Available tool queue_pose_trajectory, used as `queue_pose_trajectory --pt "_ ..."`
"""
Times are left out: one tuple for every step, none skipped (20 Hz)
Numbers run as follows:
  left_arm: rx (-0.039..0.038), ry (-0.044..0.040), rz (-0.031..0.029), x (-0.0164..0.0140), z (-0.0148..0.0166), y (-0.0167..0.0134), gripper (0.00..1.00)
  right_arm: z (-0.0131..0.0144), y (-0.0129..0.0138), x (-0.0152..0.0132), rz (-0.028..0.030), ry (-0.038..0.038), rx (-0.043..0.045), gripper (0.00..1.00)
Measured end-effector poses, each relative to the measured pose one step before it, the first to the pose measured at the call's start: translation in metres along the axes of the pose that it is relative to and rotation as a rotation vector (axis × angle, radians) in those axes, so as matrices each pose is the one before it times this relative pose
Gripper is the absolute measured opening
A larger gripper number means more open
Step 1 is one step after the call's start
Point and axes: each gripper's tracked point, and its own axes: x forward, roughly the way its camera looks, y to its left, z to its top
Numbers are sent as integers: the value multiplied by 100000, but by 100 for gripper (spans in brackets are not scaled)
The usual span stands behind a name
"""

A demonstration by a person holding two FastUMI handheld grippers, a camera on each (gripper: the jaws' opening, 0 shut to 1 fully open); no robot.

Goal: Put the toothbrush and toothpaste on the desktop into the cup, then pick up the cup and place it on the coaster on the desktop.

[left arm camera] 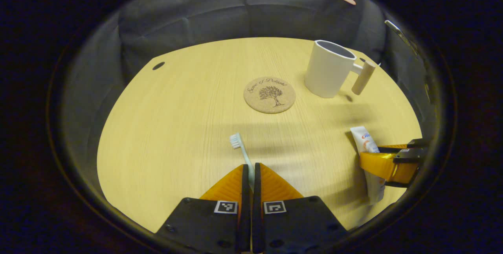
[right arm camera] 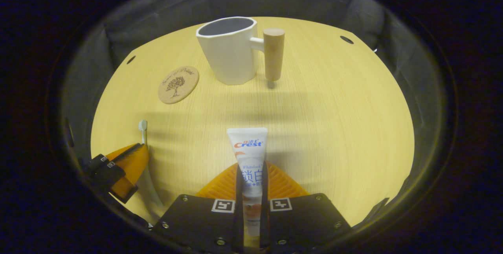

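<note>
My left gripper (left arm camera: 250, 171) is shut on the handle of a pale toothbrush (left arm camera: 239, 148), whose bristled head points forward over the wooden desktop (left arm camera: 165, 136). My right gripper (right arm camera: 251, 169) is shut on a white toothpaste tube (right arm camera: 248, 151), flat end forward. A white cup (left arm camera: 329, 68) with a wooden peg handle stands upright at the far right in the left gripper view, and straight ahead as the cup (right arm camera: 230, 51) in the right gripper view. A round cork coaster (left arm camera: 269, 94) lies left of the cup. The right gripper (left arm camera: 389, 163) with the tube (left arm camera: 363, 140) shows at the left view's right edge.
In the right gripper view the coaster (right arm camera: 178, 84) lies ahead to the left, and the left gripper (right arm camera: 122, 169) holds the toothbrush (right arm camera: 143, 126) at the lower left. Small dark holes (left arm camera: 158, 65) mark the desktop's far corners. Black cloth walls surround the desk.
</note>
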Motion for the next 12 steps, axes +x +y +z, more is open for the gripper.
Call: queue_pose_trajectory --pt "415 783 154 9 -117 -82 10 404 -38 -318 642 -3092 1130 17" --pt "-112 -890 -71 130 217 -96 11 -345 24 41 647 2298 701 10" --pt "-160 -216 -63 143 -14 -35 8 266 -18 -236 469 -2129 -11 9" --pt "-675 -83 -217 -128 4 73 8 69 18 688 504 -1140 -56 9" --pt "-502 -1032 -514 -133 123 -13 8 65 56 41 430 15 -936 5" --pt "-743 -179 -98 59 -6 -10 8 -8 31 -360 616 -1088 -12 4" --pt "-272 -537 -467 -7 62 -10 8 27 210 -12 1746 -204 1220 4" --pt "361 -1026 -88 -104 246 -9 10 30 188 -12 1669 -56 1366 4" --pt "567 -1661 -274 -156 447 11 8 258 -49 -259 634 -1187 1005 4" --pt "413 -2021 -725 -558 568 37 8 411 -107 -329 611 -1687 210 4" --pt "88 -1793 -920 -525 629 -91 8 539 -72 -416 408 -1441 225 4" --pt "-29 -910 -476 -365 478 -149 7 553 59 -561 654 -1608 750 4"
